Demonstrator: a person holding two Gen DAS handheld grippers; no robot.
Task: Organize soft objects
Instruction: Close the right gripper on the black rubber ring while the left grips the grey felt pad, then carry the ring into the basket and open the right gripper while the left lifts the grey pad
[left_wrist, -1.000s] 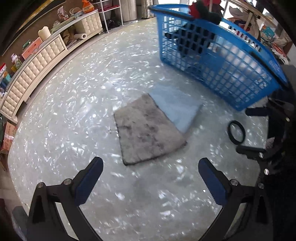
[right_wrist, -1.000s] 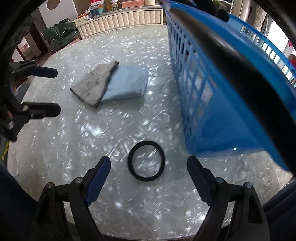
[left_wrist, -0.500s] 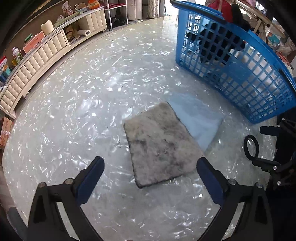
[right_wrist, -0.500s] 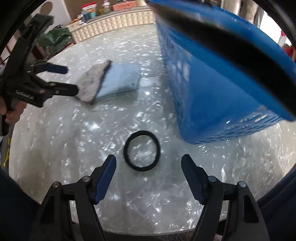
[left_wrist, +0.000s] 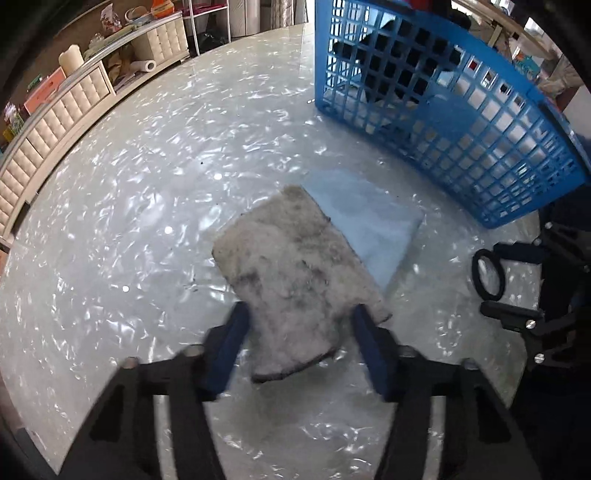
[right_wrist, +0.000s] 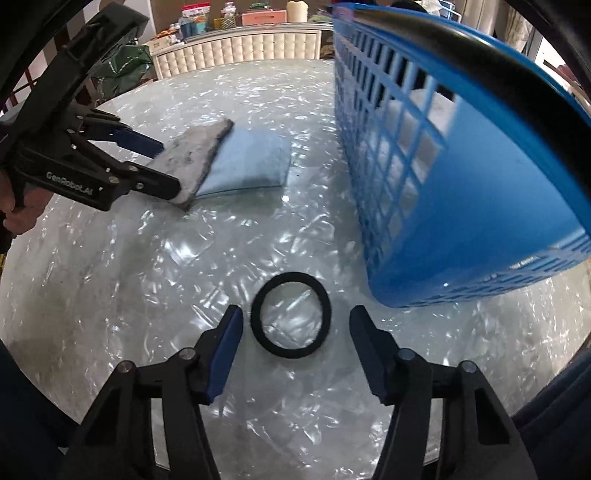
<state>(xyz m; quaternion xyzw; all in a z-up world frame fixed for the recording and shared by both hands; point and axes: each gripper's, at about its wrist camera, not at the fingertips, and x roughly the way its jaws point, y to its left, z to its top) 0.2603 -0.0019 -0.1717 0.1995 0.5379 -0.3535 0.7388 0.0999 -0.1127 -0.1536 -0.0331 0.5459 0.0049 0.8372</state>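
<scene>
A grey fuzzy cloth (left_wrist: 295, 269) lies on the marble table, overlapping a light blue folded cloth (left_wrist: 373, 225). My left gripper (left_wrist: 301, 347) is open with its jaws on either side of the grey cloth's near edge, which curls up between them. The grey cloth (right_wrist: 195, 151) and blue cloth (right_wrist: 251, 162) also show in the right wrist view with the left gripper (right_wrist: 166, 166) at them. A black hair band (right_wrist: 290, 314) lies on the table just ahead of my right gripper (right_wrist: 295, 343), which is open. The band also shows in the left wrist view (left_wrist: 488, 274).
A blue plastic basket (left_wrist: 458, 122) with dark and white items inside stands at the table's far right; it also fills the right of the right wrist view (right_wrist: 480, 177). A cream padded cabinet (left_wrist: 55, 110) with clutter runs behind the table.
My left gripper has moved forward onto the grey cloth's near edge and narrowed its opening. My right gripper has moved closer to the black band.
</scene>
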